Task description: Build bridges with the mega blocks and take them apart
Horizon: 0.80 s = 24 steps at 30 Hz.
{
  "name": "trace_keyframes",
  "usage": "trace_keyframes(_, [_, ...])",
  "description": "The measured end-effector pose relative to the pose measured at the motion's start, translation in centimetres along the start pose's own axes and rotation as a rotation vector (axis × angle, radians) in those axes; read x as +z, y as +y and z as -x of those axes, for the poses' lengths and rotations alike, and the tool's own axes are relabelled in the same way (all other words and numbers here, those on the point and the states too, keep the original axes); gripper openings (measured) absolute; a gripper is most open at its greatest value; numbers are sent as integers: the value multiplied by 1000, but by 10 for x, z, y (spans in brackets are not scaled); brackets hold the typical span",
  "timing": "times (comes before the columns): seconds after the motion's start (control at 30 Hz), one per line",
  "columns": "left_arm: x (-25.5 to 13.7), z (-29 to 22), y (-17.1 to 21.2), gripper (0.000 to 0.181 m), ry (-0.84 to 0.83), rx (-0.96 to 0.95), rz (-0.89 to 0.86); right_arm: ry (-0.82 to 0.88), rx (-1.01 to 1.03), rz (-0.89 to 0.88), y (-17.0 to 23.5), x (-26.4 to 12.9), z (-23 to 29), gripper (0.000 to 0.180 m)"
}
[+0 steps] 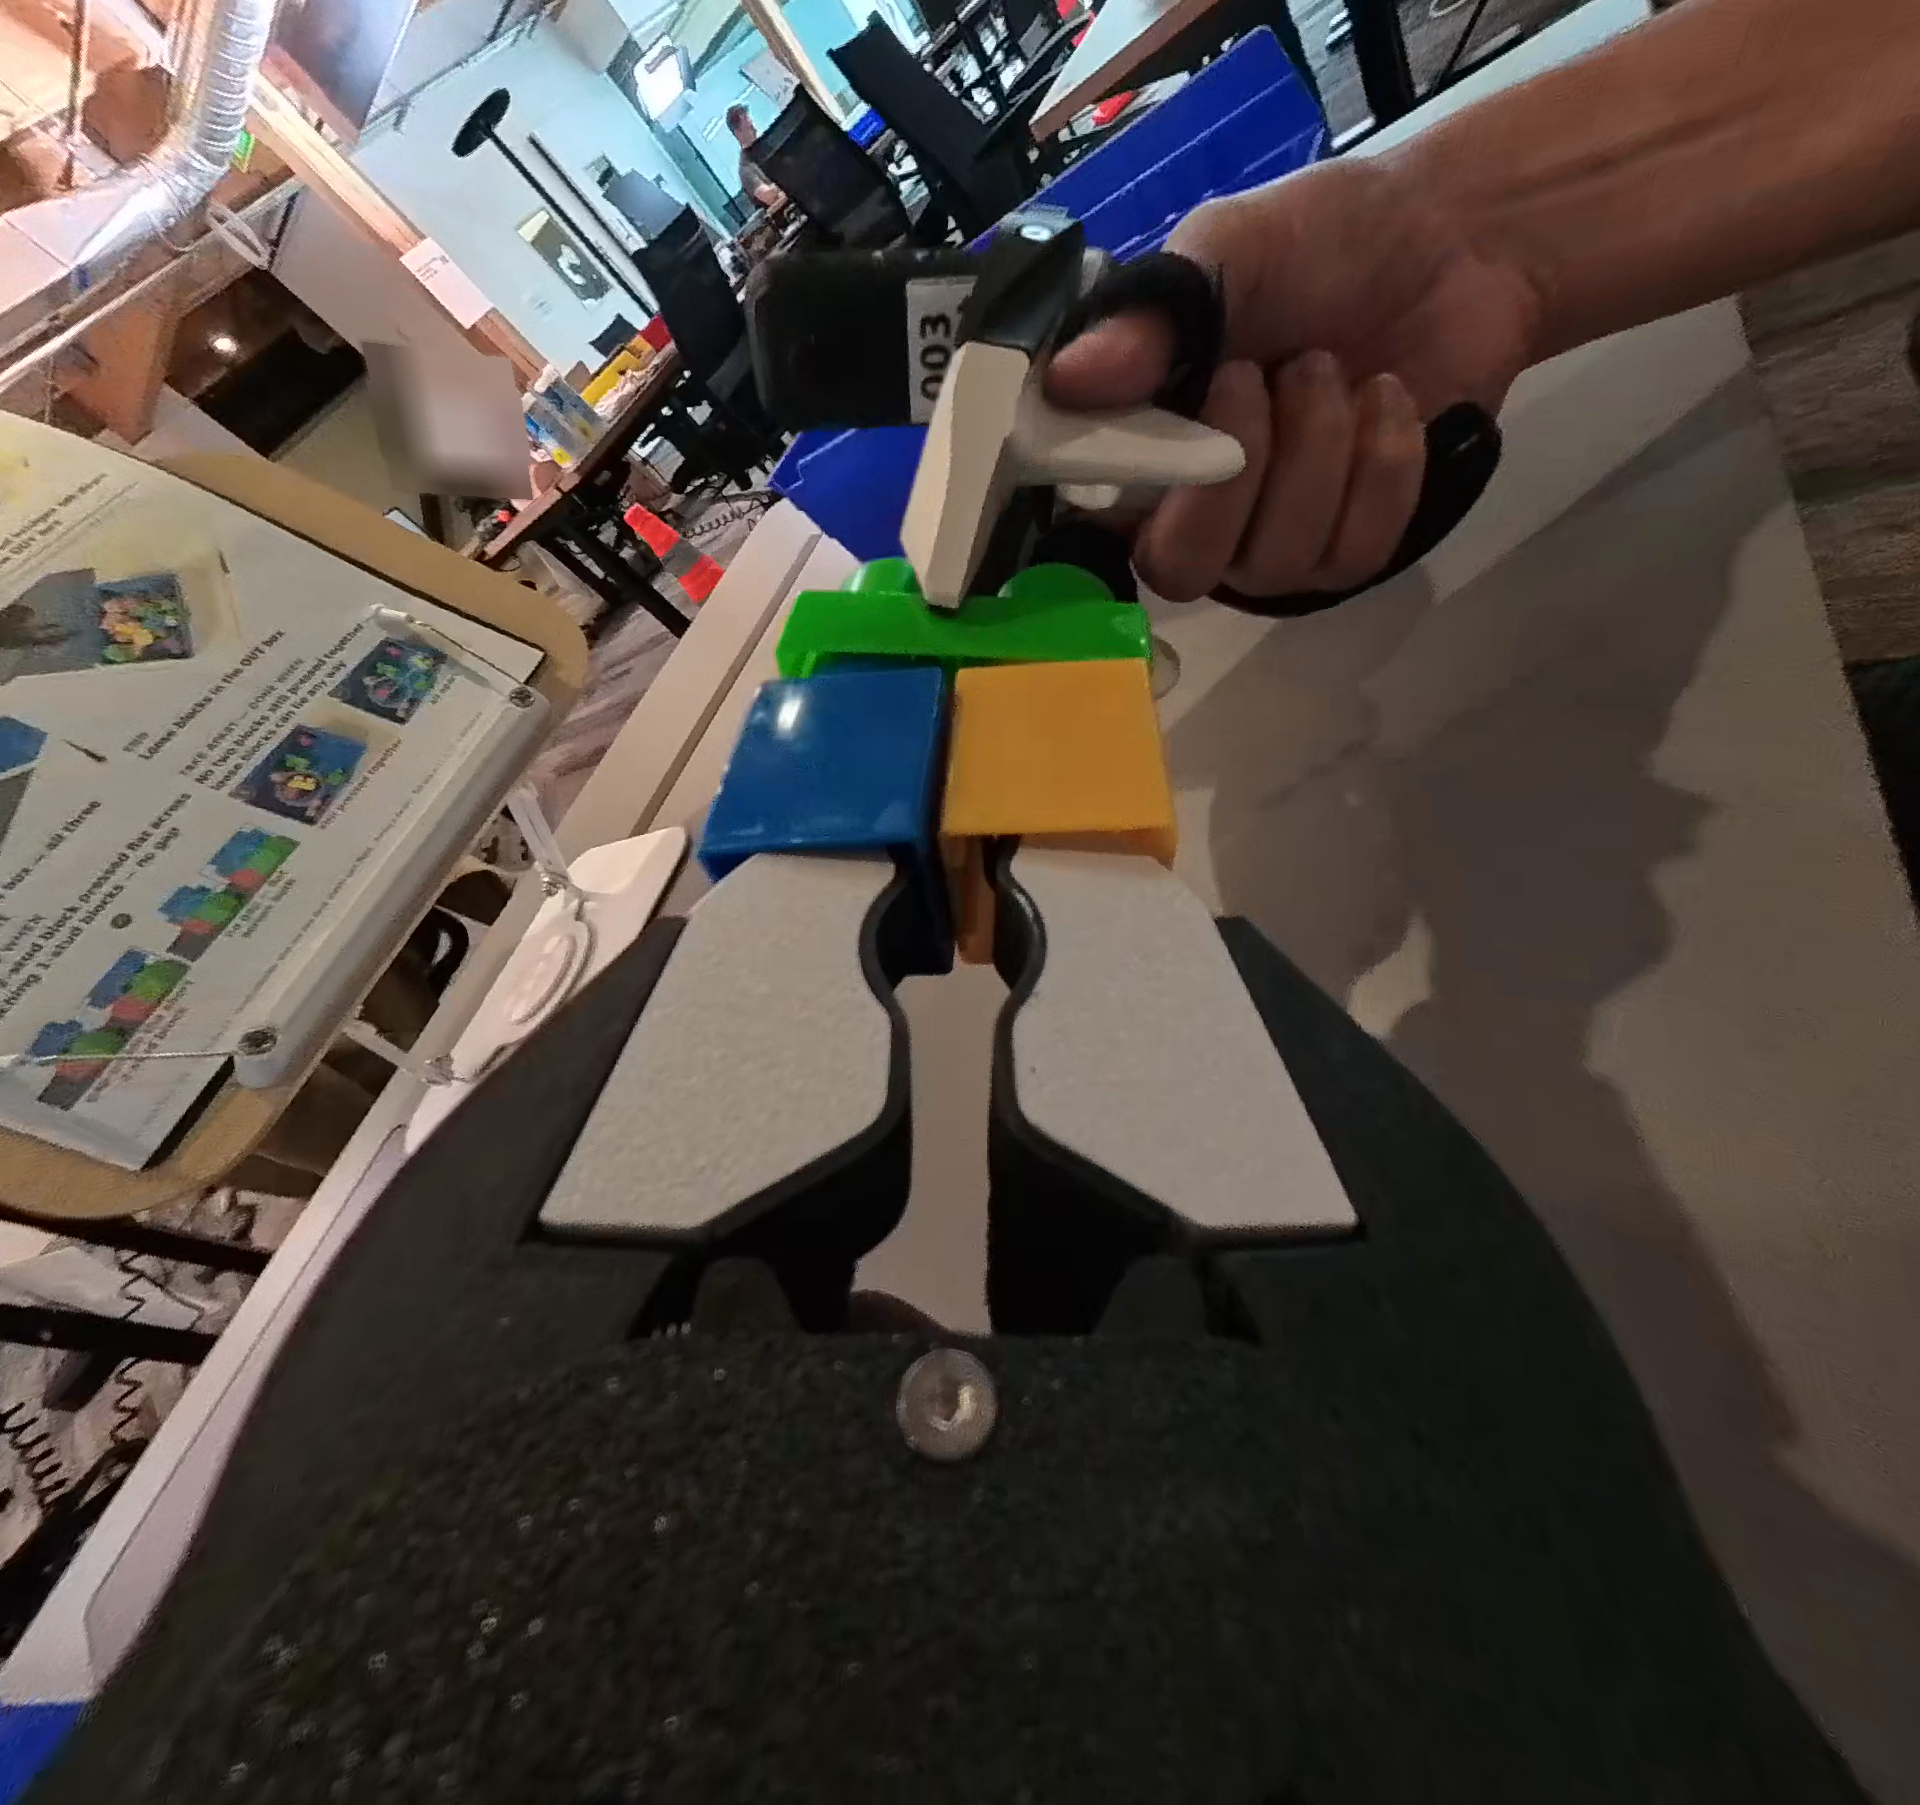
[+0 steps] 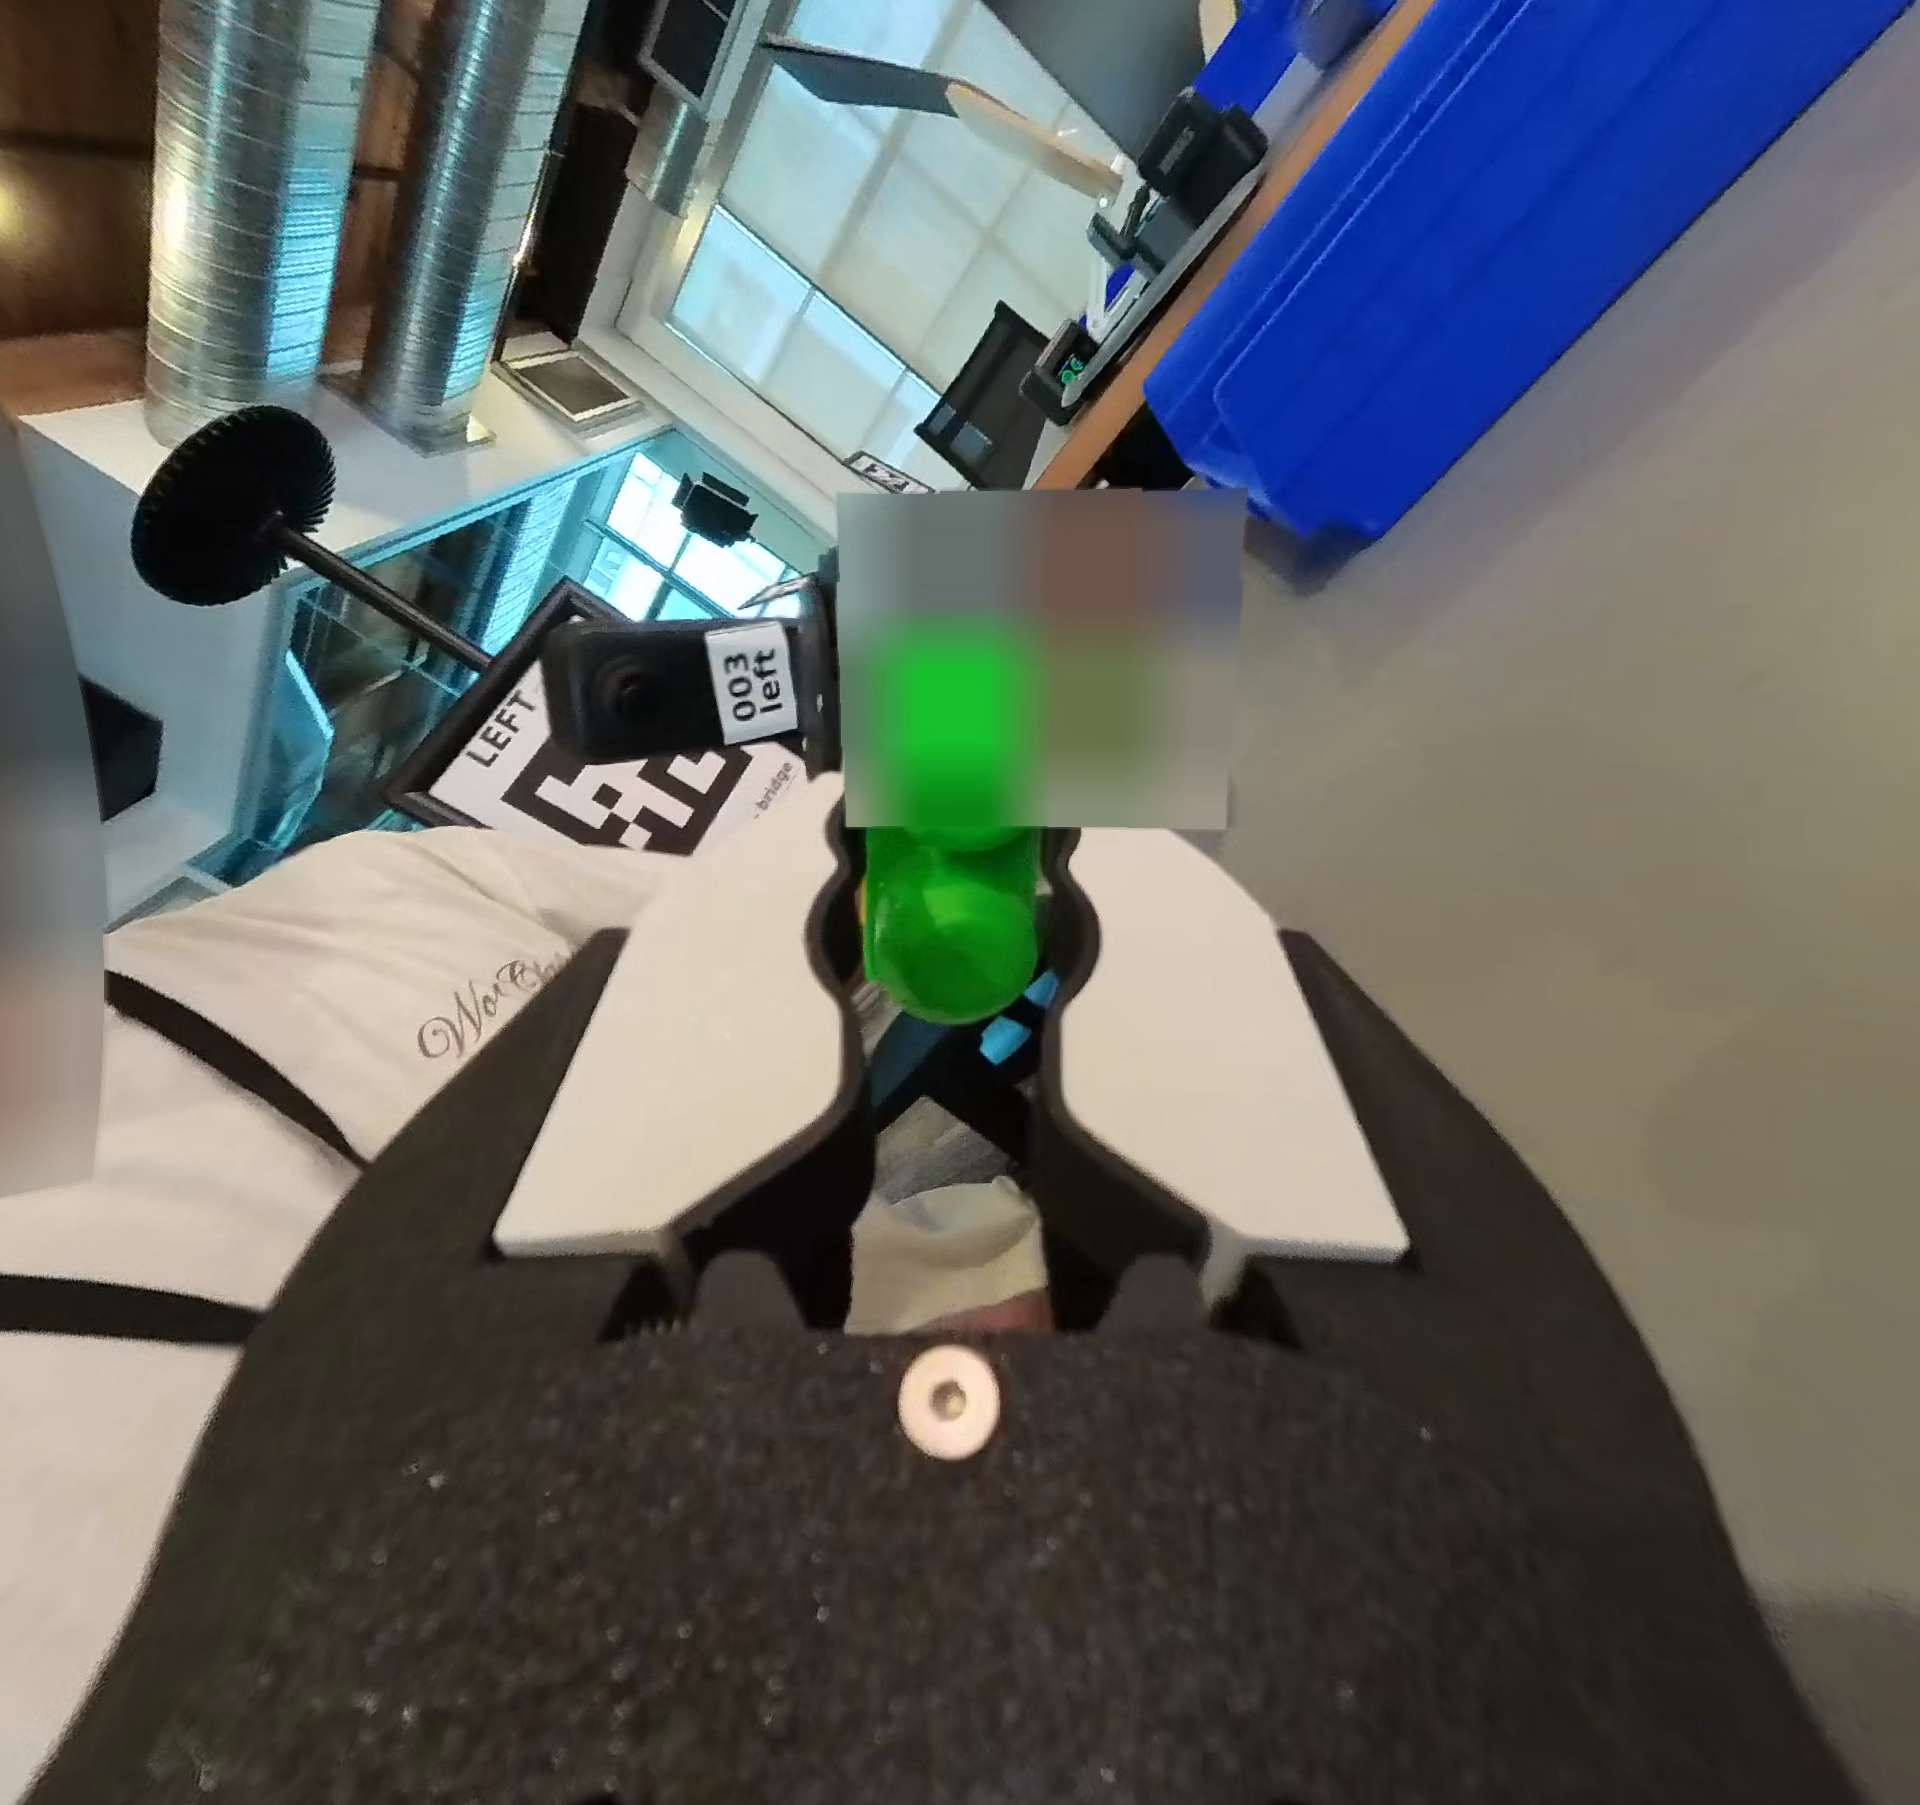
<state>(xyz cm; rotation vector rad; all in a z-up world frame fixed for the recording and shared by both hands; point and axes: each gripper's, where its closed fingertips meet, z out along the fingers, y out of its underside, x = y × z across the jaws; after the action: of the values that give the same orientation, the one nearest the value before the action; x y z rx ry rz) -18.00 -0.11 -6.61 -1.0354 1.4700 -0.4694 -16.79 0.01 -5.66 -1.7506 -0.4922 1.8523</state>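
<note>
In the left wrist view my left gripper is shut on the adjoining walls of a blue block and a yellow block, which sit side by side. A green block spans both on their far side. My right gripper, held by a hand, comes in from above with its fingers on the green block. In the right wrist view my right gripper is shut on the green block at its round studs. A mosaic patch hides the blocks beyond.
The blocks are held over a white table. Blue bins stand at its far end and show in the right wrist view. A framed instruction sheet stands left of the table. The left gripper's camera body faces me.
</note>
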Motion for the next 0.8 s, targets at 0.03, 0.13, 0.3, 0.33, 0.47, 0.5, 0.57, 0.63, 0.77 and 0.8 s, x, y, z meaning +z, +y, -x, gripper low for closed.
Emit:
trace_keyframes(0.03, [0,-2,1,9,16,-11,2,2,6,12,3,0,-1,32])
trace_keyframes(0.13, [0,-7,6,9,49,-10,12,-2,26,31,10,1,-5,32])
trace_keyframes(0.3, [4,-13,11,9,80,-1,26,-18,61,29,16,-1,-11,32])
trace_keyframes(0.33, [4,-14,12,9,82,5,27,-20,65,30,17,-1,-12,32])
trace_keyframes(0.47, [7,-19,14,9,106,16,39,-35,91,40,21,-3,-14,32])
trace_keyframes(0.5, [8,-19,15,9,106,18,43,-37,101,42,21,-4,-16,32])
trace_keyframes(0.57, [10,-16,16,9,102,4,43,-41,106,21,17,-4,-18,32])
trace_keyframes(0.63, [13,-14,17,9,93,9,49,-42,111,-4,14,-5,-20,32])
trace_keyframes(0.77, [18,-3,15,10,64,-24,58,-56,129,-85,1,-10,-21,32])
trace_keyframes(0.8, [19,-1,15,11,58,-27,59,-70,133,-93,-1,-11,-21,32])
